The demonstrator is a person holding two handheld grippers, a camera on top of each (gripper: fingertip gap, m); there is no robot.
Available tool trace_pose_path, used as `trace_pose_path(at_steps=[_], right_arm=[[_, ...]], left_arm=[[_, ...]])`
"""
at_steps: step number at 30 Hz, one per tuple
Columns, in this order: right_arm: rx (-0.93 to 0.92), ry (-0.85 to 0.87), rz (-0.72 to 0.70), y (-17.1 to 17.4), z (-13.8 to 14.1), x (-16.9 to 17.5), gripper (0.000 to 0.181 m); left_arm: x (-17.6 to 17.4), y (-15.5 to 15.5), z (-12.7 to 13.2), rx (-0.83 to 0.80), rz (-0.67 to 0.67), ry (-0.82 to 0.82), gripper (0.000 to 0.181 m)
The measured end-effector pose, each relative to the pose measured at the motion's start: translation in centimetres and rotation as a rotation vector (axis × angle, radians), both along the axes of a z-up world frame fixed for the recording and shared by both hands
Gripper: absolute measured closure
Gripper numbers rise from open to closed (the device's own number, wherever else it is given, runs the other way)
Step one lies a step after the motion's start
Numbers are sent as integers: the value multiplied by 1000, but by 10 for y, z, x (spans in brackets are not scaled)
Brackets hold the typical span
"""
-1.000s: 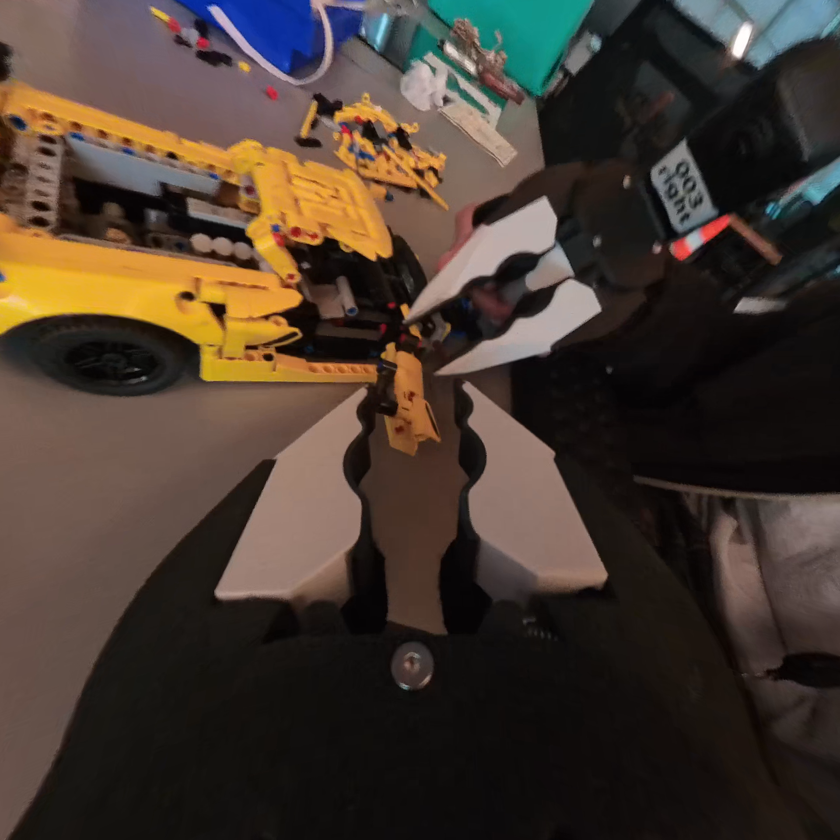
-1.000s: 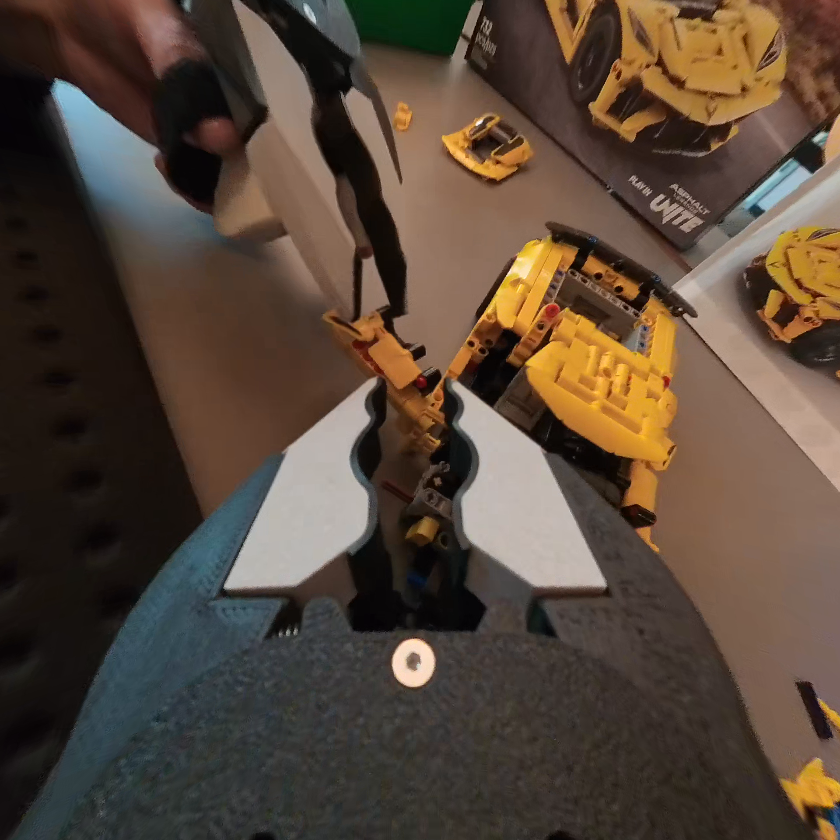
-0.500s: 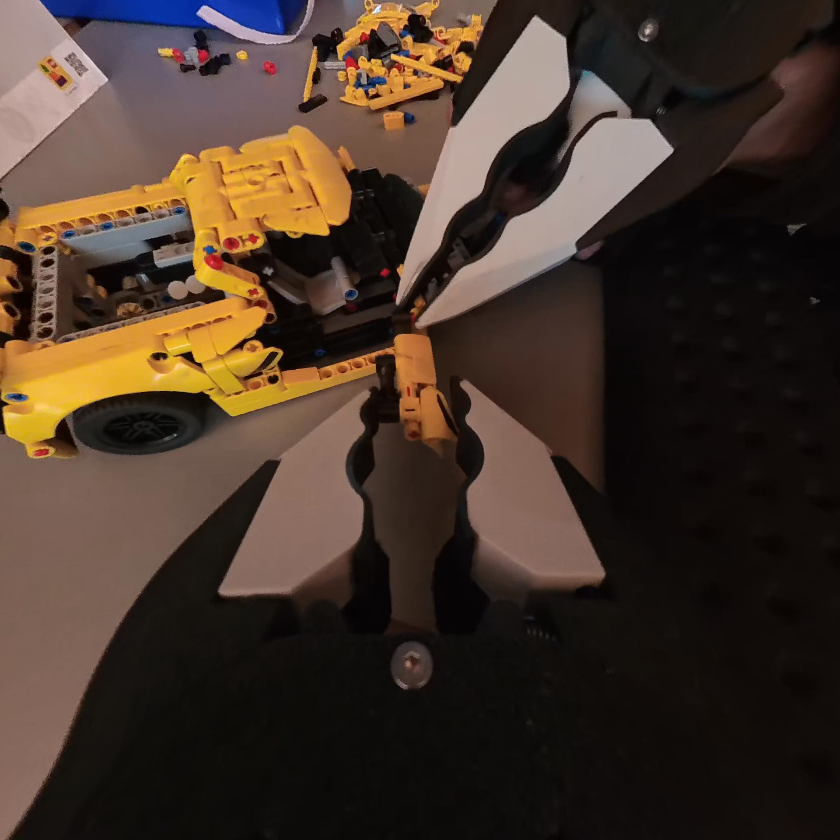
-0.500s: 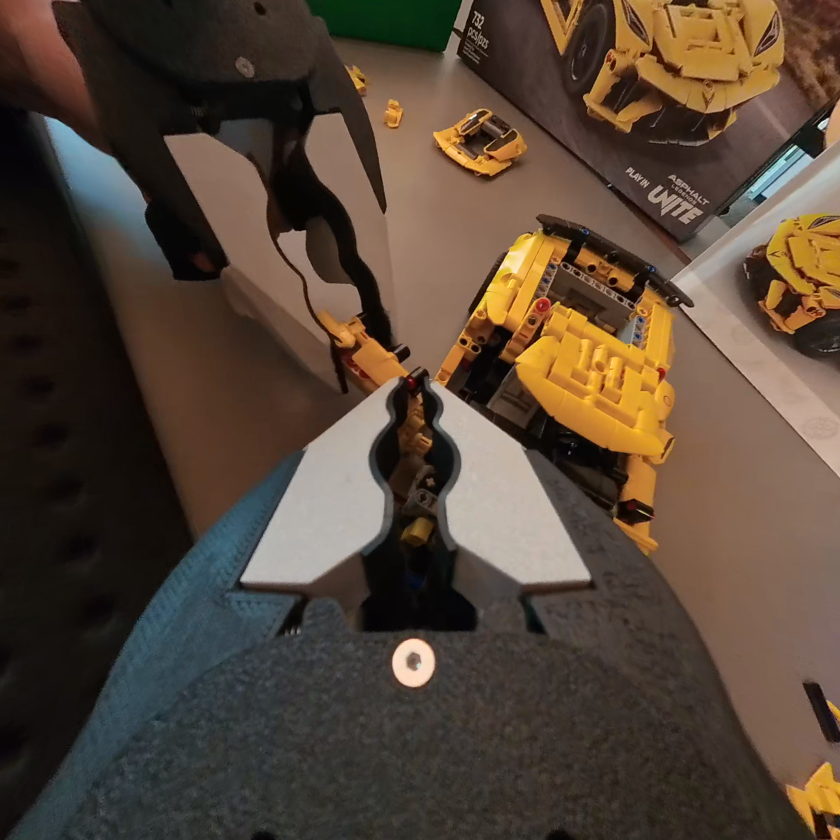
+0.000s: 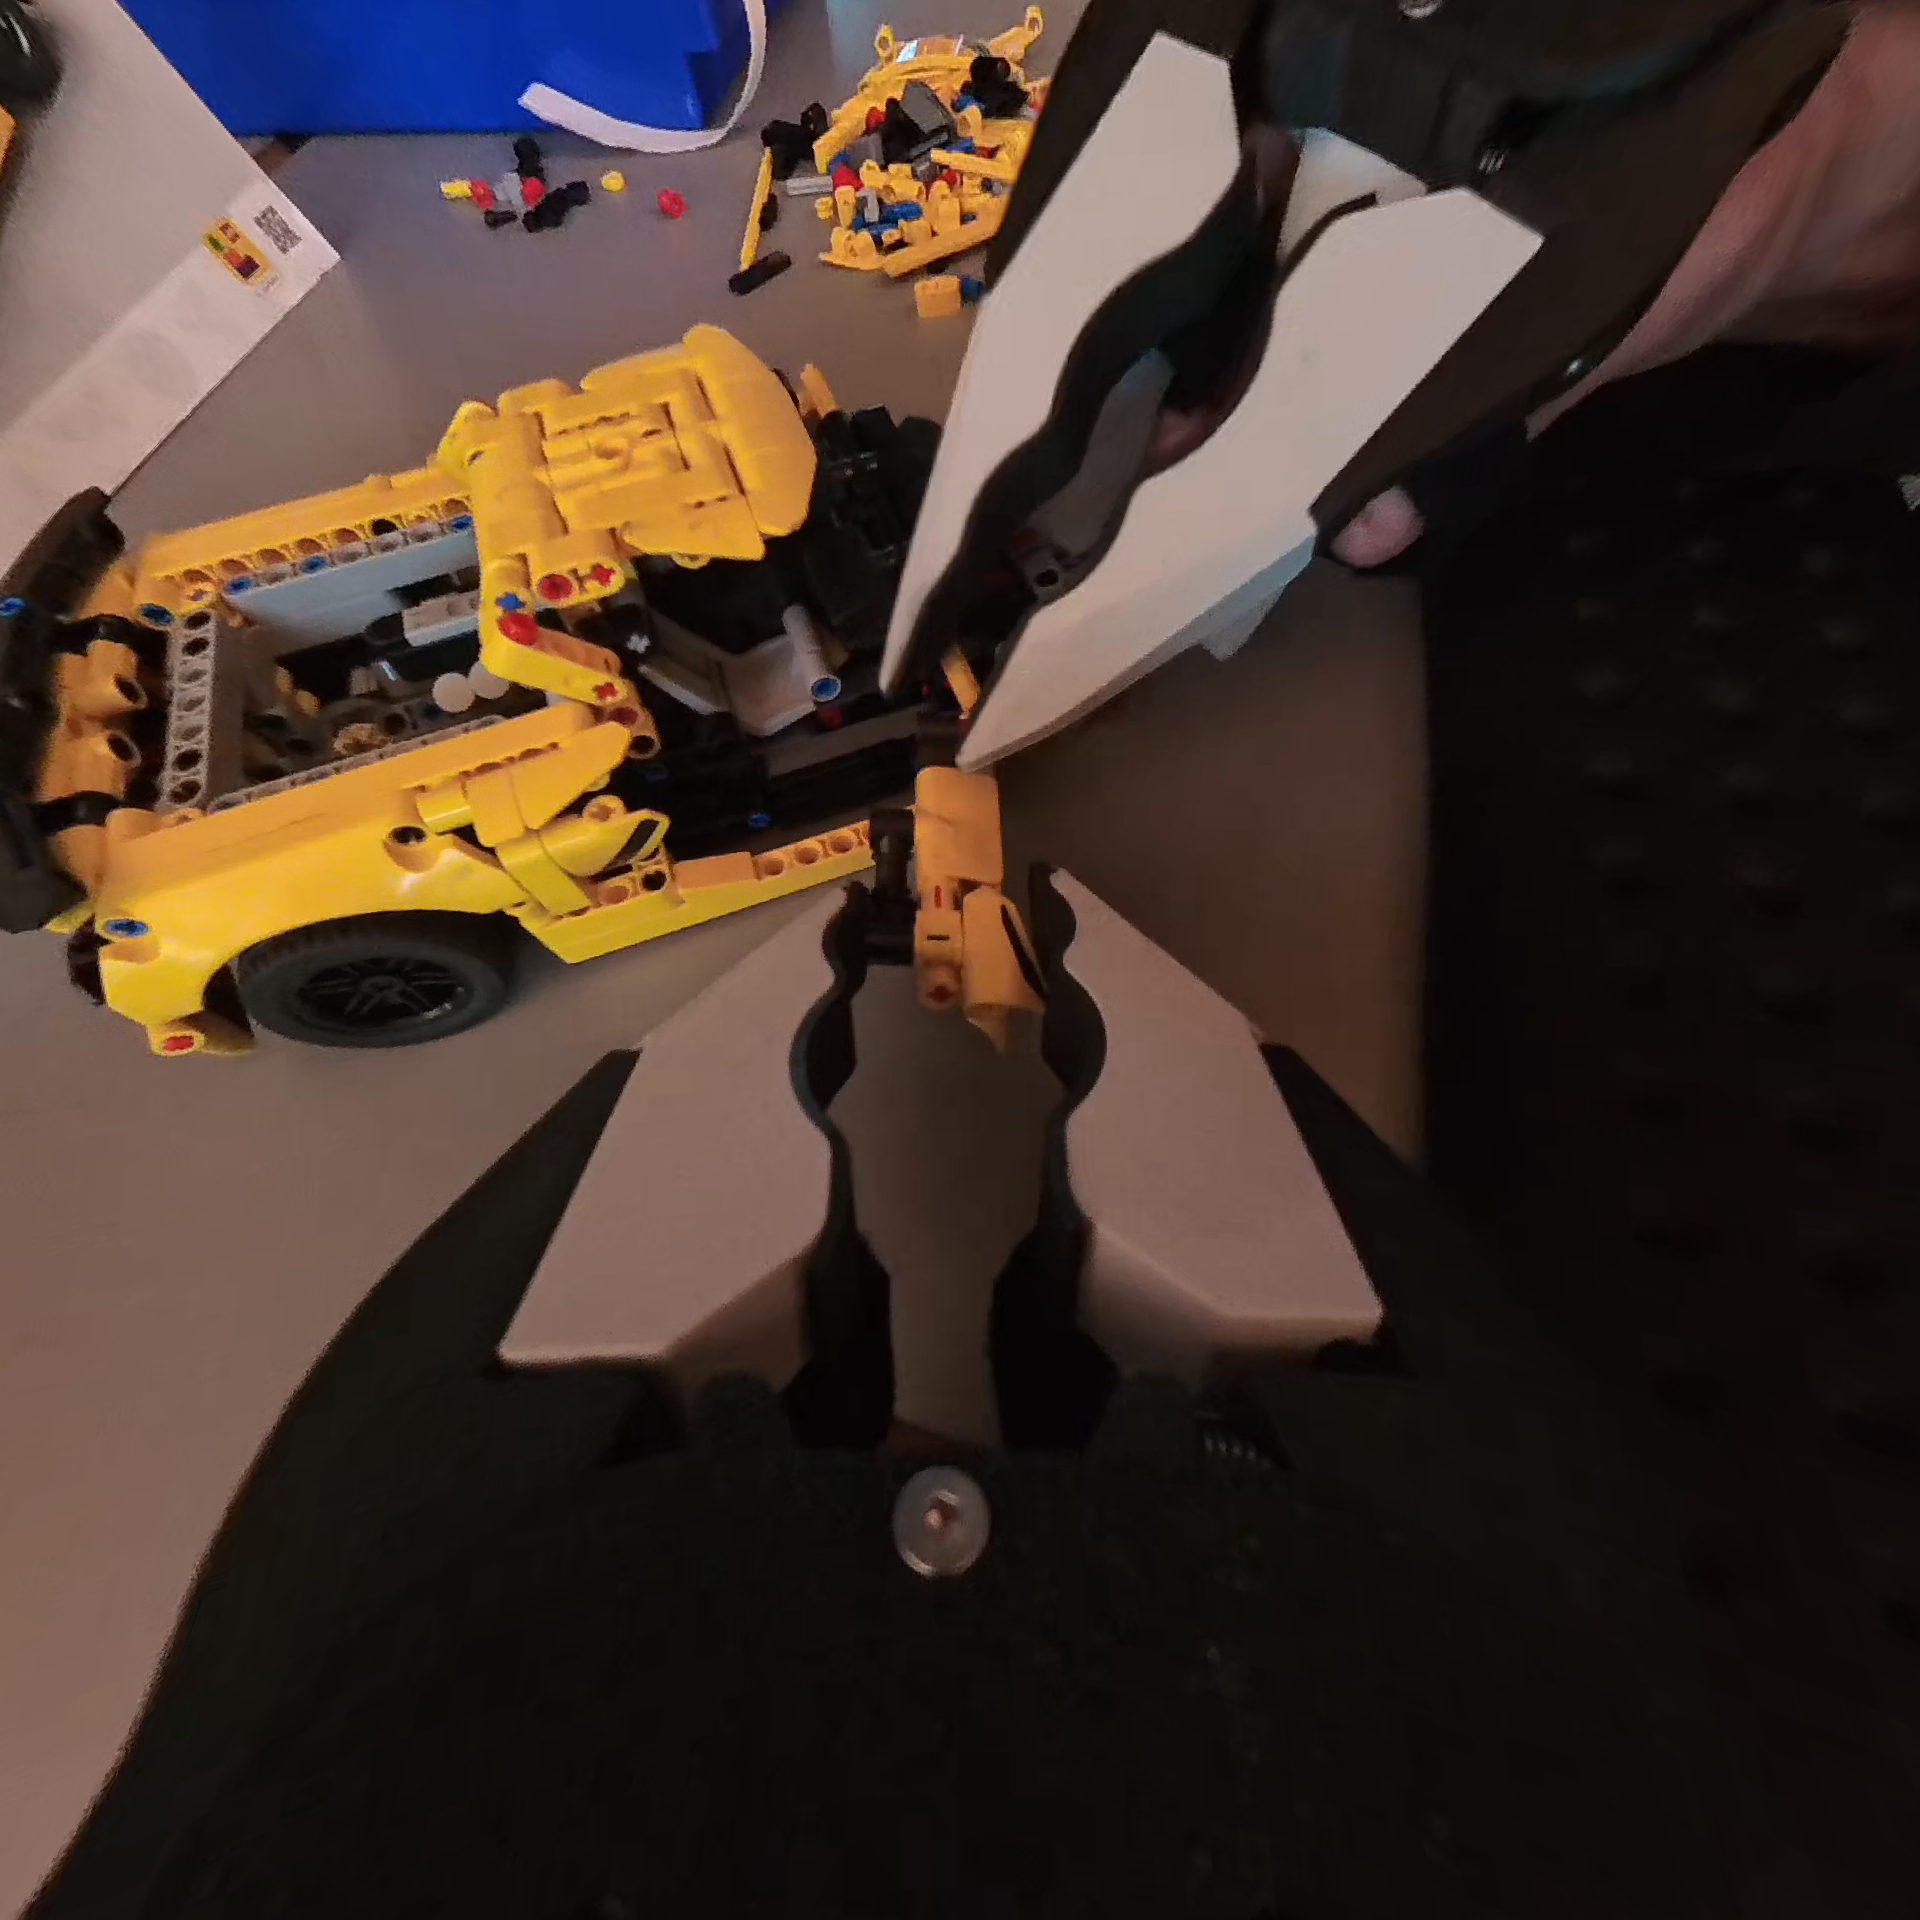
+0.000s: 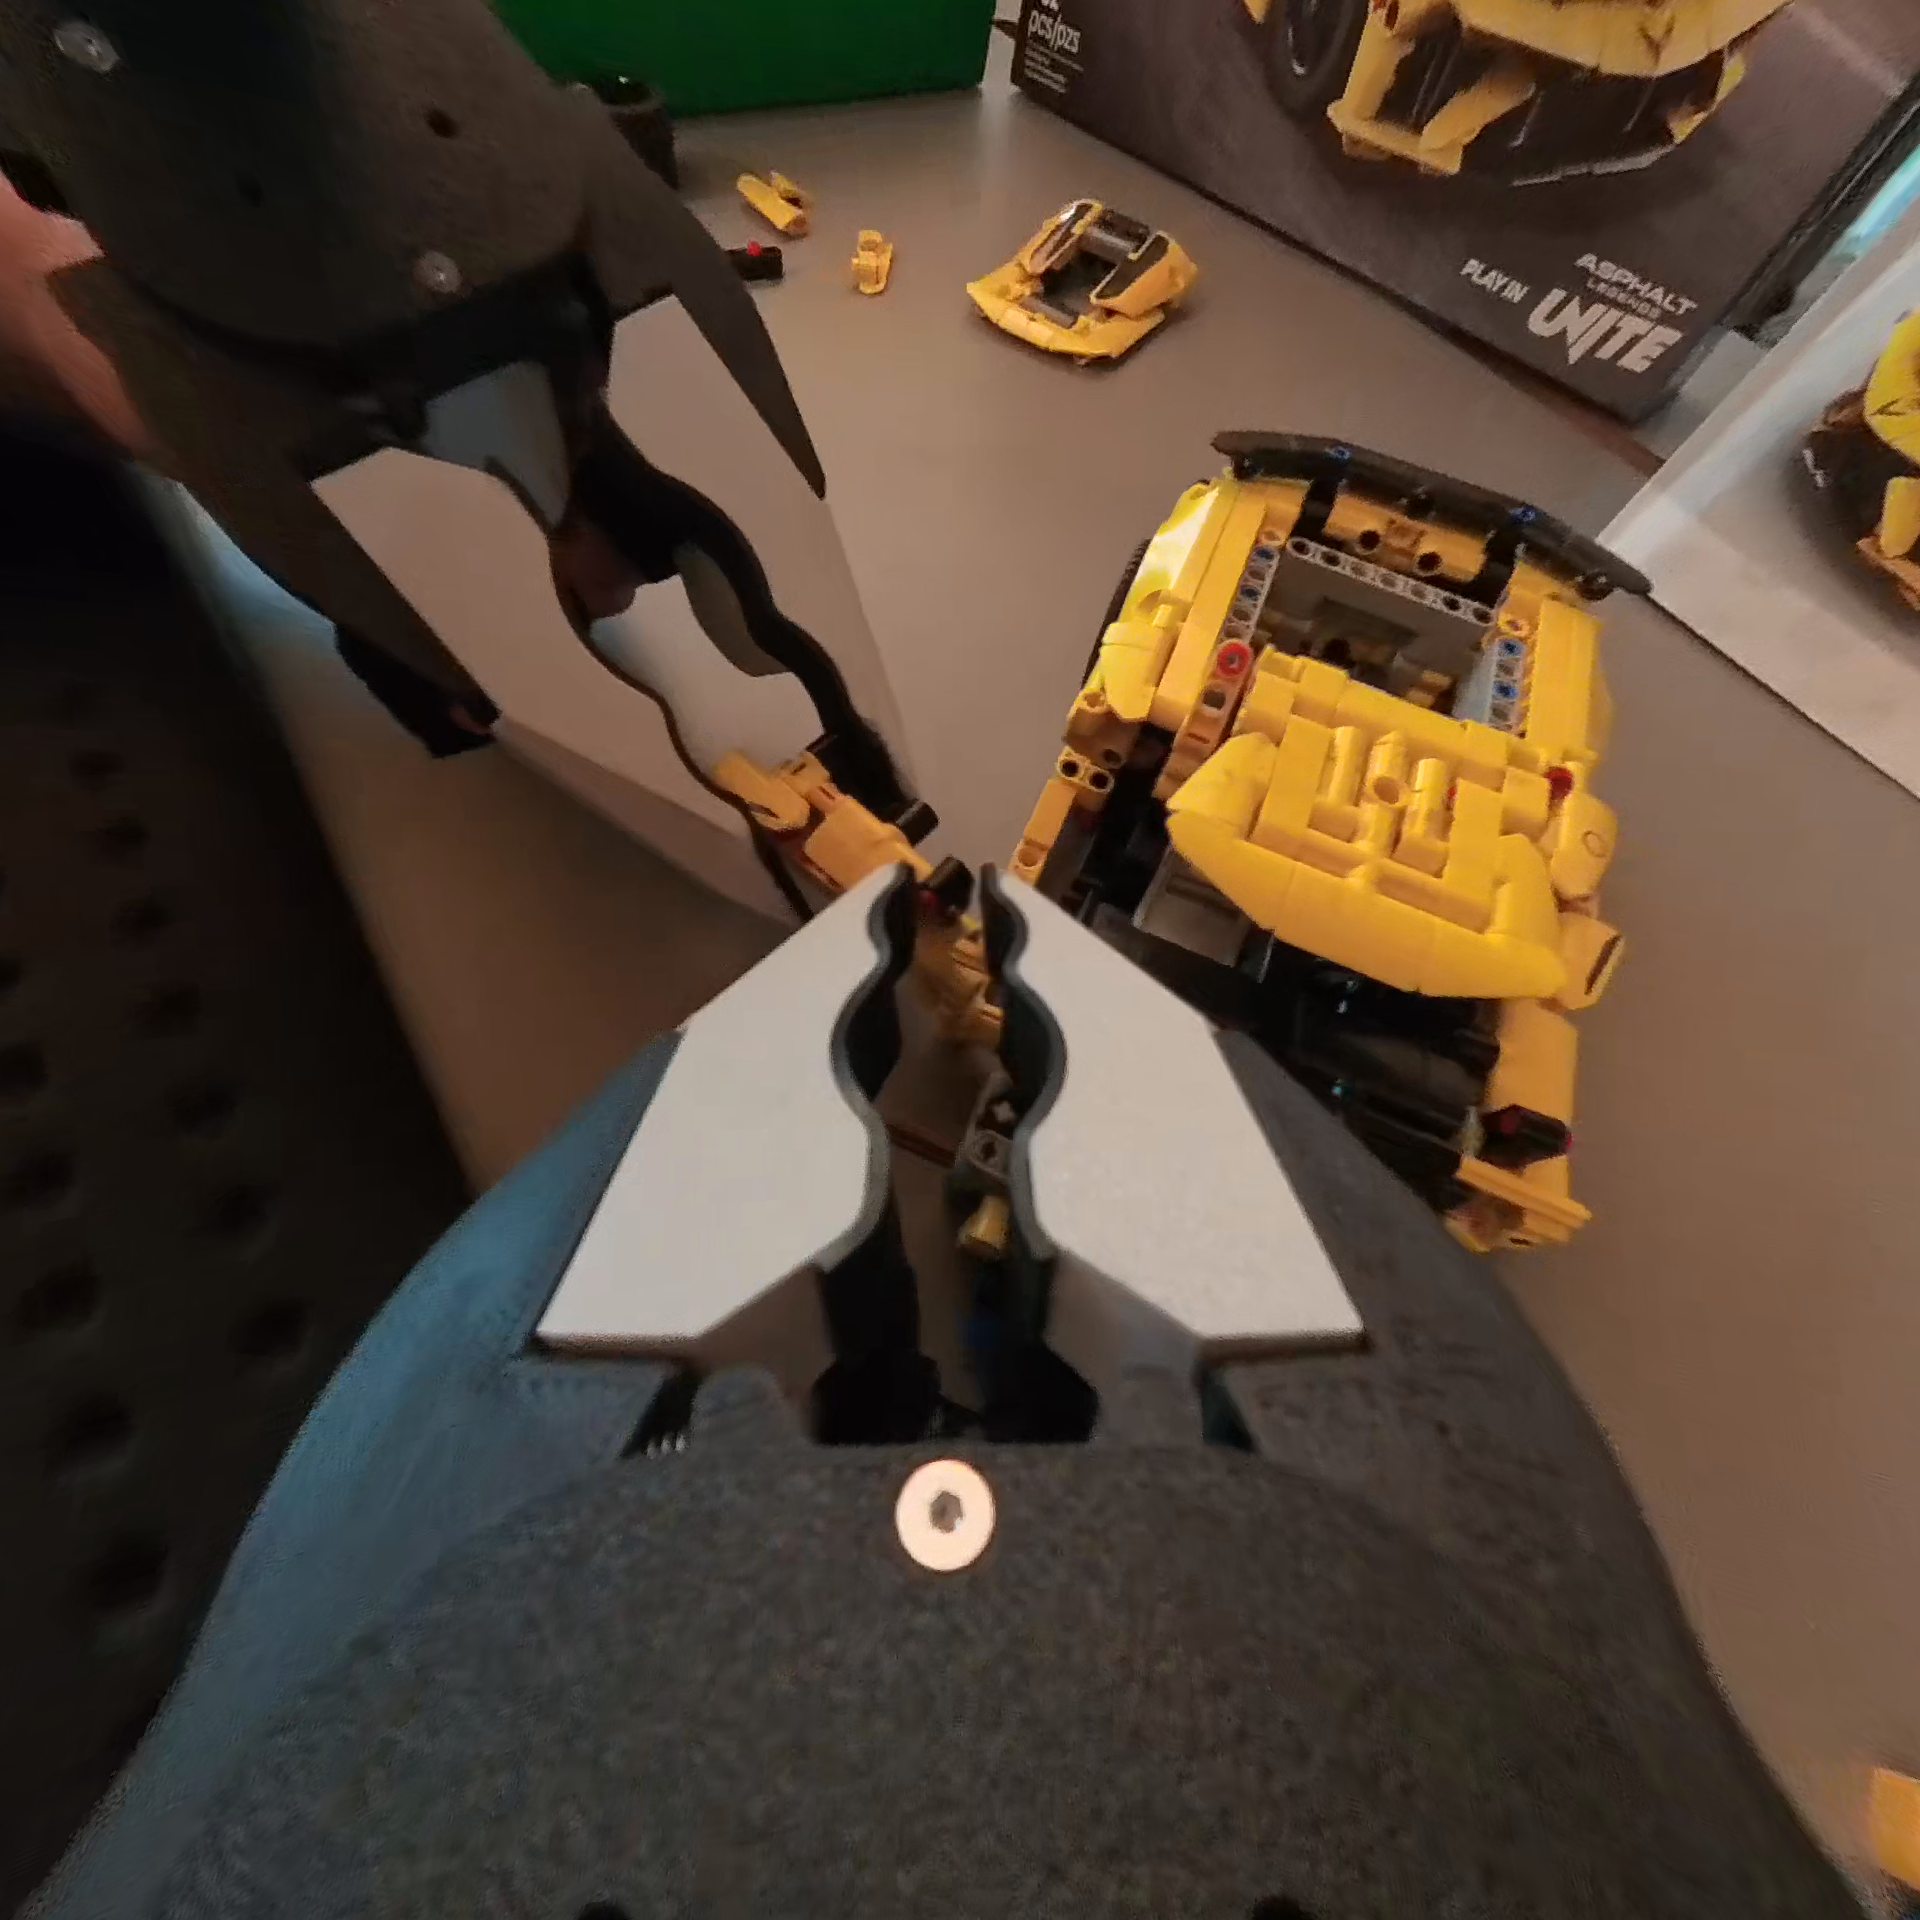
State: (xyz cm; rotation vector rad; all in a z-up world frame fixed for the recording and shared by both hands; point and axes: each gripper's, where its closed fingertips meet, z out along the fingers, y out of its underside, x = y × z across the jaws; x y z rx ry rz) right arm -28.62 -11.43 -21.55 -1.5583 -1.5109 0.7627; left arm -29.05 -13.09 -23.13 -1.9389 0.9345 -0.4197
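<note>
The left gripper holds its white fingers narrowly spread about one end of a small yellow brick piece; whether the pads actually press it I cannot tell. In this left wrist view the piece hangs just off the front corner of the half-built yellow toy car, which sits on the grey table with its black wheel down. The right gripper reaches in from above and pinches the piece's far end. Farther off lie a heap of loose bricks, a blue box and a paper booklet.

In the right wrist view, the right gripper is nearly closed on the piece — yellow and dark parts show in the slot between its jaws. The left gripper takes the other end, just beside. The car stands to the right, its studded roof facing the camera, and a small yellow body panel lies near the printed carton.

The piece looks light, stiff, hard plastic, smooth and a bit slippery — clipped joints would likely pop under twist, so the solid yellow block is the better hold, not the thin black pins.
</note>
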Motion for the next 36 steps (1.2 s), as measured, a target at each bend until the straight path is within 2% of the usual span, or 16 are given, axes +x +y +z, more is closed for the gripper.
trace_pose_path(at_steps=[10, 15, 18, 23, 27, 31, 33, 36], right_arm=[[116, -39, -61, 8, -4, -10, 173], [-35, 51, -36, 4, 6, -9, 172], [-67, 159, -46, 7, 23, -4, 172], [-105, 271, -203, 40, 40, 12, 158], [-19, 289, -330, 65, 43, 27, 145], [10, 185, -281, 54, 24, 16, 135], [-1, 182, -274, 53, 24, 16, 135], [-62, 188, -212, 56, 28, 16, 135]], left_arm=[[-3, 2, -5, -86, 35, -37, 149], [-6, 2, 1, -94, 45, -92, 150], [-8, 2, 2, -95, 49, -102, 150], [-7, -2, 3, -161, 37, -152, 150], [-13, -2, -7, -151, 54, -61, 150], [-38, 8, -5, -123, 156, -35, 152], [-43, 9, -1, -131, 169, -58, 151], [-49, 20, 27, -56, 212, -169, 151]])
